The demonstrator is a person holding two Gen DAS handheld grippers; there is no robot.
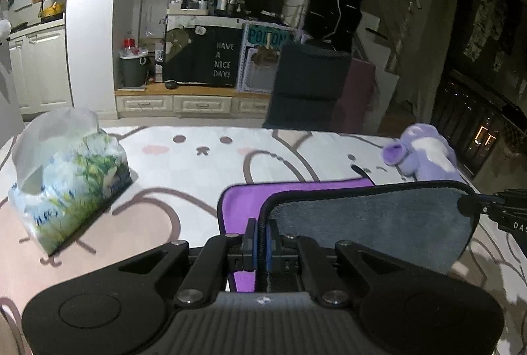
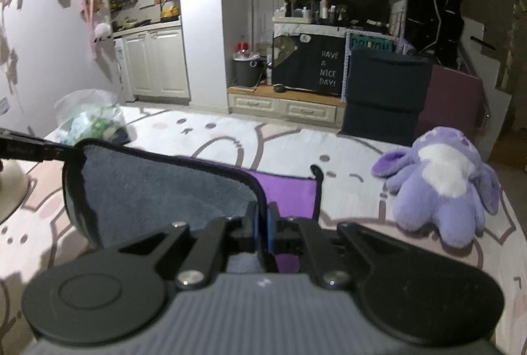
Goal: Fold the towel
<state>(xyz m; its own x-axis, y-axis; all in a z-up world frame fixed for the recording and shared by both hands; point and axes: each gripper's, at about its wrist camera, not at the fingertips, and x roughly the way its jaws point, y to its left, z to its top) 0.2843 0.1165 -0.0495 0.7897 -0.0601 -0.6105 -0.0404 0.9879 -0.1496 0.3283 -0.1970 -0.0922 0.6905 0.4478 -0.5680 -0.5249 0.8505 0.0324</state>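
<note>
Left gripper [image 1: 262,243]: closed, pinching the towel's black-piped edge, lower centre of frame.
Right gripper [image 2: 262,228]: closed on the opposite corner, lower centre.
Towel [image 1: 372,220]: grey side lifted between the grippers, purple side beneath on the bedsheet [image 1: 184,177].
Tissue pack [image 1: 70,177]: left, apart.
Purple plush [image 2: 441,183]: right of towel.
</note>
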